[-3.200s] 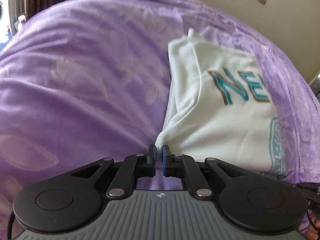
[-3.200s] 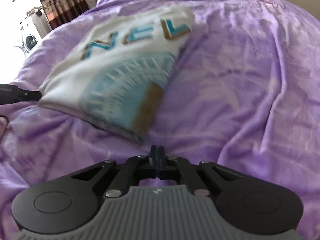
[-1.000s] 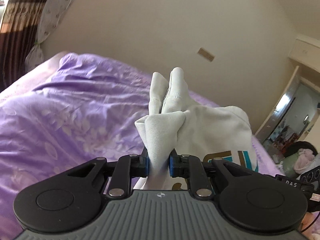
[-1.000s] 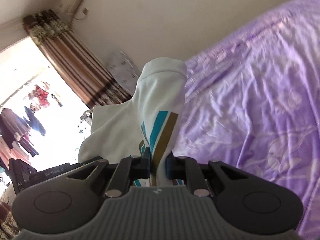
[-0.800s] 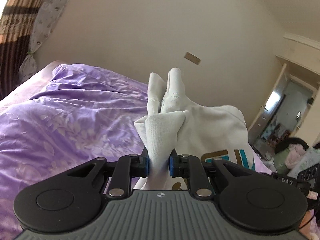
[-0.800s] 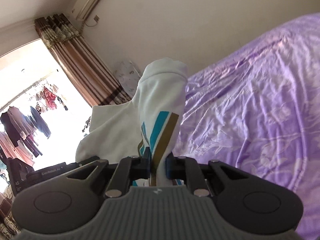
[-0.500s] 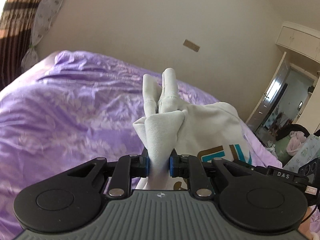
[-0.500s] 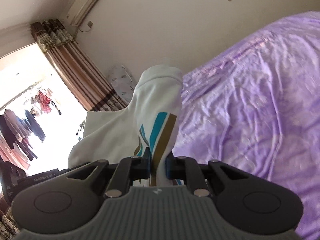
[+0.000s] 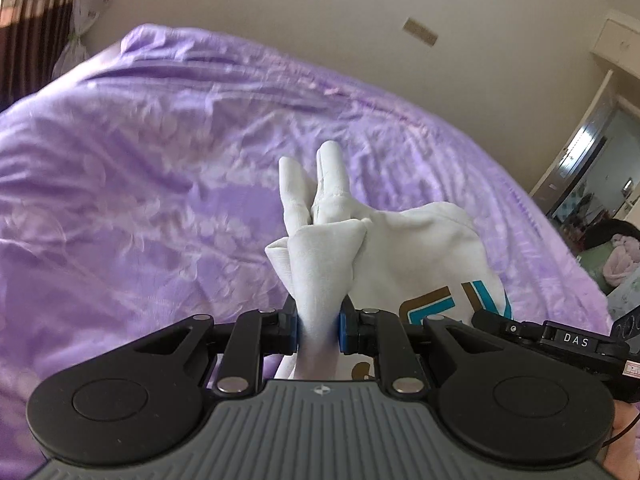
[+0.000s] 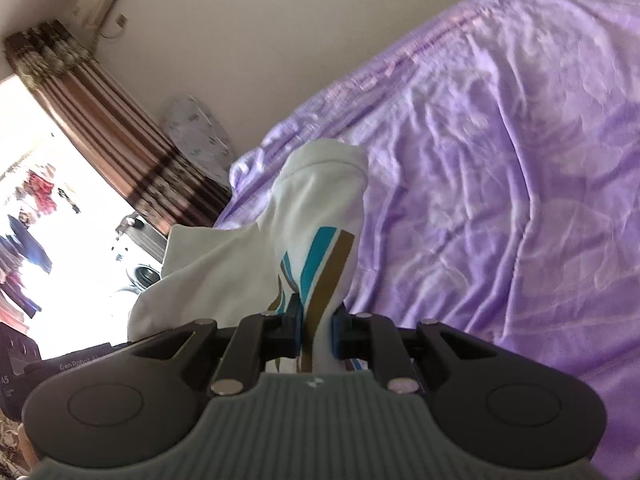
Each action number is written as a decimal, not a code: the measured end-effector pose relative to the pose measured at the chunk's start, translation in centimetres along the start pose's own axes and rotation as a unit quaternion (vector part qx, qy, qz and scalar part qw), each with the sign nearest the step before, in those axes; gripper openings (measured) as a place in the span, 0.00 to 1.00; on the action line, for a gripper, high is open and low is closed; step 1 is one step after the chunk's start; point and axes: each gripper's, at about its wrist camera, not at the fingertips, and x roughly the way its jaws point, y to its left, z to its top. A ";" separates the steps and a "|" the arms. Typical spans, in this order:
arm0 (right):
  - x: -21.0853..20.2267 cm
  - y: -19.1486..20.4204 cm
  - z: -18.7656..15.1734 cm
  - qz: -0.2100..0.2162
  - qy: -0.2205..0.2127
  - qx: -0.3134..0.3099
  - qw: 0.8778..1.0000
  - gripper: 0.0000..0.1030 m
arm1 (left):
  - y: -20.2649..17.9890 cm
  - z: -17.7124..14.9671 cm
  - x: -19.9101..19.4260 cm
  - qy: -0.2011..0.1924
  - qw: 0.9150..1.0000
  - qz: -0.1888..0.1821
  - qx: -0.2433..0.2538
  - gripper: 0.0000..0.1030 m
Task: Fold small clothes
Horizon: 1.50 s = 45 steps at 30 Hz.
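Fabric fills both grips: the left gripper [image 9: 318, 330] pinches a bunched white corner of the shirt [image 9: 420, 248], the right gripper [image 10: 316, 334] a striped fold. Beyond the fingers it hangs over the purple bedspread [image 9: 160, 160]. Light, limp cotton, best held at 2 corners.

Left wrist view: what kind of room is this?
Most likely a home bedroom. A bed with a wrinkled purple bedspread fills the view, striped curtains frame a bright window, and a doorway opens at the right.
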 end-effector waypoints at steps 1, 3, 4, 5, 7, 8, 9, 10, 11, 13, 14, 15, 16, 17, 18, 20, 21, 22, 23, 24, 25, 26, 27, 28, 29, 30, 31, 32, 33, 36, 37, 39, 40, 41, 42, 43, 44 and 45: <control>0.7 -0.4 0.0 -0.005 0.005 0.000 1.000 0.09 | 0.3 0.0 0.7 0.006 1.000 0.001 0.001 0.18; 2.4 -1.1 0.0 -0.018 0.015 -0.002 1.000 0.09 | 1.0 0.1 2.3 0.019 1.000 0.003 0.004 0.18; 3.2 -1.4 0.1 -0.026 0.020 -0.004 0.999 0.09 | 1.4 0.2 3.1 0.024 1.000 0.004 0.004 0.18; 4.1 -1.9 0.2 -0.034 0.026 -0.004 0.999 0.09 | 1.8 0.2 3.8 0.030 1.000 0.005 0.002 0.18; 5.5 -3.0 0.2 -0.045 0.037 0.004 0.998 0.09 | 2.8 0.0 5.2 0.042 0.999 0.010 -0.006 0.18; 6.1 -3.6 0.2 -0.050 0.042 0.010 0.998 0.09 | 3.5 -0.1 5.9 0.049 0.999 0.013 -0.012 0.18; 6.7 -4.2 0.2 -0.056 0.047 0.014 0.997 0.09 | 4.0 -0.2 6.4 0.053 0.998 0.014 -0.016 0.19; 7.3 -4.8 0.2 -0.063 0.052 0.018 0.997 0.09 | 4.6 -0.4 6.9 0.057 0.998 0.013 -0.021 0.19; 7.7 -5.3 0.1 -0.068 0.056 0.021 0.996 0.09 | 5.2 -0.6 7.4 0.063 0.998 0.011 -0.029 0.19; 8.5 -6.4 0.0 -0.073 0.066 0.032 0.995 0.09 | 6.2 -0.9 8.2 0.073 0.997 0.007 -0.039 0.20; 8.9 -6.7 0.0 -0.077 0.070 0.035 0.994 0.09 | 6.6 -1.1 8.6 0.077 0.996 0.007 -0.042 0.20; 9.2 -6.9 -0.1 -0.080 0.074 0.033 0.993 0.09 | 6.9 -1.3 8.9 0.081 0.996 0.006 -0.044 0.21; 9.5 -7.1 -0.1 -0.085 0.078 0.029 0.993 0.09 | 7.1 -1.4 9.0 0.084 0.995 0.005 -0.046 0.21; 9.8 -7.2 -0.2 -0.090 0.083 0.026 0.992 0.09 | 7.1 -1.4 9.0 0.086 0.995 0.004 -0.047 0.22; 9.9 -7.3 -0.3 -0.093 0.085 0.026 0.992 0.09 | 7.2 -1.3 9.0 0.087 0.995 0.003 -0.048 0.24; 9.9 -7.2 -0.2 -0.097 0.087 0.030 0.991 0.13 | 7.1 -1.1 8.7 0.092 0.995 0.005 -0.050 0.30; 9.7 -7.0 -0.1 -0.102 0.088 0.028 0.991 0.15 | 7.0 -1.0 8.5 0.095 0.994 0.009 -0.050 0.33; 9.5 -6.5 0.0 -0.111 0.089 0.018 0.990 0.18 | 6.8 -0.9 8.2 0.097 0.994 0.013 -0.050 0.34; 9.3 -5.9 0.0 -0.121 0.090 0.003 0.989 0.21 | 6.5 -0.8 7.8 0.099 0.994 0.018 -0.046 0.35; 9.0 -5.3 0.0 -0.132 0.090 -0.014 0.987 0.24 | 6.1 -0.7 7.3 0.101 0.994 0.024 -0.040 0.36; 8.8 -4.5 0.0 -0.147 0.090 -0.034 0.984 0.29 | 5.7 -0.6 6.9 0.101 0.994 0.033 -0.032 0.36; 8.4 -3.8 -0.1 -0.158 0.090 -0.051 0.982 0.31 | 5.2 -0.6 6.3 0.101 0.994 0.045 -0.021 0.36; 8.0 -3.2 -0.1 -0.165 0.090 -0.064 0.980 0.31 | 4.7 -0.6 5.6 0.099 0.994 0.053 -0.011 0.39; 7.4 -2.6 -0.2 -0.170 0.089 -0.074 0.979 0.31 | 4.2 -0.7 4.8 0.095 0.994 0.058 -0.003 0.40; 6.8 -2.2 -0.3 -0.171 0.089 -0.080 0.978 0.31 | 3.8 -0.8 4.0 0.092 0.994 0.060 0.005 0.41; 6.2 -1.6 -0.4 -0.171 0.089 -0.086 0.977 0.31 | 3.2 -1.0 3.1 0.087 0.994 0.062 0.013 0.41; 5.6 -1.0 -0.6 -0.173 0.091 -0.094 0.976 0.31 | 2.7 -1.2 2.4 0.082 0.994 0.065 0.019 0.41; 5.0 -0.4 -0.9 -0.179 0.091 -0.105 0.974 0.31 | 2.0 -1.6 1.5 0.079 0.994 0.070 0.029 0.41; 4.5 0.2 -1.2 -0.186 0.092 -0.118 0.971 0.31 | 1.4 -1.9 0.8 0.076 0.994 0.073 0.039 0.41; 2.4 2.2 -2.5 -0.186 0.083 -0.155 0.967 0.31 | -0.7 -3.3 -1.3 0.081 0.990 0.083 0.080 0.41; 1.7 2.9 -3.1 -0.179 0.085 -0.162 0.967 0.31 | -1.2 -3.9 -1.8 0.083 0.988 0.089 0.091 0.41; 0.4 3.9 -4.2 -0.171 0.089 -0.172 0.966 0.31 | -2.2 -5.1 -3.0 0.081 0.985 0.094 0.117 0.41; -0.2 4.3 -4.8 -0.166 0.091 -0.178 0.966 0.31 | -2.5 -5.7 -3.6 0.079 0.984 0.095 0.126 0.41; -0.7 4.7 -5.5 -0.160 0.094 -0.185 0.965 0.31 | -2.8 -6.5 -4.1 0.077 0.983 0.095 0.135 0.41; -1.2 5.1 -6.2 -0.153 0.096 -0.193 0.964 0.31 | -2.9 -7.1 -4.6 0.074 0.983 0.094 0.140 0.41; -1.6 5.6 -6.9 -0.148 0.098 -0.200 0.964 0.31 | -2.9 -7.7 -5.0 0.072 0.983 0.092 0.141 0.41; -2.1 5.9 -7.7 -0.144 0.099 -0.207 0.963 0.31 | -2.9 -8.2 -5.3 0.071 0.984 0.089 0.140 0.41; -2.4 6.2 -8.3 -0.142 0.099 -0.213 0.962 0.31 | -2.8 -8.7 -5.4 0.074 0.984 0.085 0.137 0.39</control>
